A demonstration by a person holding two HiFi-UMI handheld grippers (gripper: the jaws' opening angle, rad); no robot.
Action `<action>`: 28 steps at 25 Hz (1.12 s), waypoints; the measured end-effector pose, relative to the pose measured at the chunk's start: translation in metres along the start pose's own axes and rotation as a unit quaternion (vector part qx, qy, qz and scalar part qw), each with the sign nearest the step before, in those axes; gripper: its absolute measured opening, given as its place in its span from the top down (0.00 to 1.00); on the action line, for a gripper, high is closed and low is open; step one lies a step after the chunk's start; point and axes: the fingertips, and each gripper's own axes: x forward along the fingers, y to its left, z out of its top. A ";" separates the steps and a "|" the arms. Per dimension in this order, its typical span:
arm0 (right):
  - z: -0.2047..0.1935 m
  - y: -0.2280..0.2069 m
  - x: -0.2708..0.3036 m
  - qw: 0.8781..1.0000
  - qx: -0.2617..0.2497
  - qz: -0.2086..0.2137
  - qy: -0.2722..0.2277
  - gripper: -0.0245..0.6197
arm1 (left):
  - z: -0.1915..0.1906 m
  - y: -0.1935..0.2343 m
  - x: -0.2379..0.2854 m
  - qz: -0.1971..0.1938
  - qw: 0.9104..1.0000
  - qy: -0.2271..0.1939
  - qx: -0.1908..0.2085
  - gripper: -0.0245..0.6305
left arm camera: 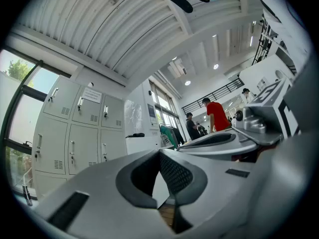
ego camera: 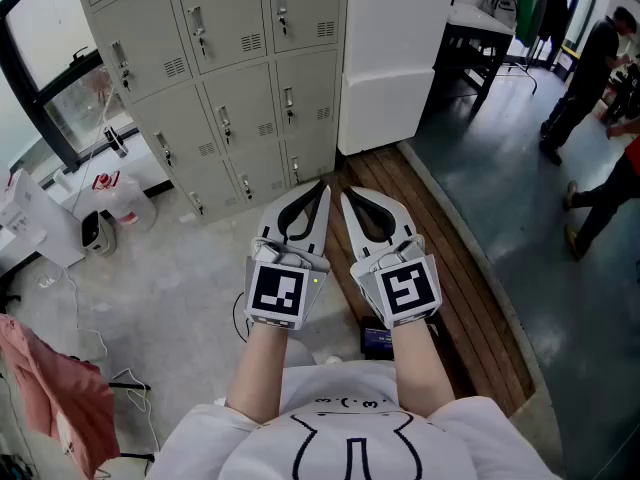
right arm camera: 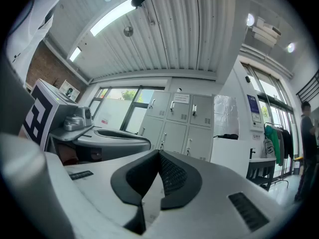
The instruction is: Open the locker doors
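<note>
Overhead, in the head view, the lockers (ego camera: 230,78) stand up-frame and to the left, every door shut. The left gripper (ego camera: 318,193) and right gripper (ego camera: 348,200) hang side by side, both aimed toward the lockers and well apart from them. Each has its jaws drawn together at the tips with nothing between. The left gripper is on the lockers' side, so it looks the nearer one. The handles (ego camera: 224,123) run upright near each door's left edge, with vents at the right, so the doors probably swing from the right. Below is a pale concrete floor (ego camera: 180,288) with loose cables, and a strip of wood planks (ego camera: 450,268) runs under the right gripper. A white box (ego camera: 390,58) butts against the lockers' right end.

From the left gripper view, the jaws meet at the tip and hold nothing. The lockers sit off to the left, not straight ahead — a leftward swing is likely needed. People (left arm camera: 217,114) stand far back in a high, ribbed-ceiling hall.

From the right gripper view, the jaws are likewise closed and empty. The lockers rise just beyond the tips, a little right of centre, beside tall windows (right arm camera: 117,108).
</note>
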 end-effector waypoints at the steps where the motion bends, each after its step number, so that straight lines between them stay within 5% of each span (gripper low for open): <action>1: 0.000 0.000 0.001 1.000 0.000 0.002 0.000 0.94 | -0.001 0.000 0.000 0.001 1.000 0.006 -0.002 0.96; 15: -0.020 0.011 0.055 0.999 -0.034 0.040 0.007 0.94 | -0.028 0.042 0.024 -0.007 0.999 0.036 -0.008 0.96; 28: -0.043 -0.057 0.138 0.999 -0.044 -0.013 0.021 0.94 | -0.063 0.127 0.077 -0.013 0.999 0.043 -0.013 0.96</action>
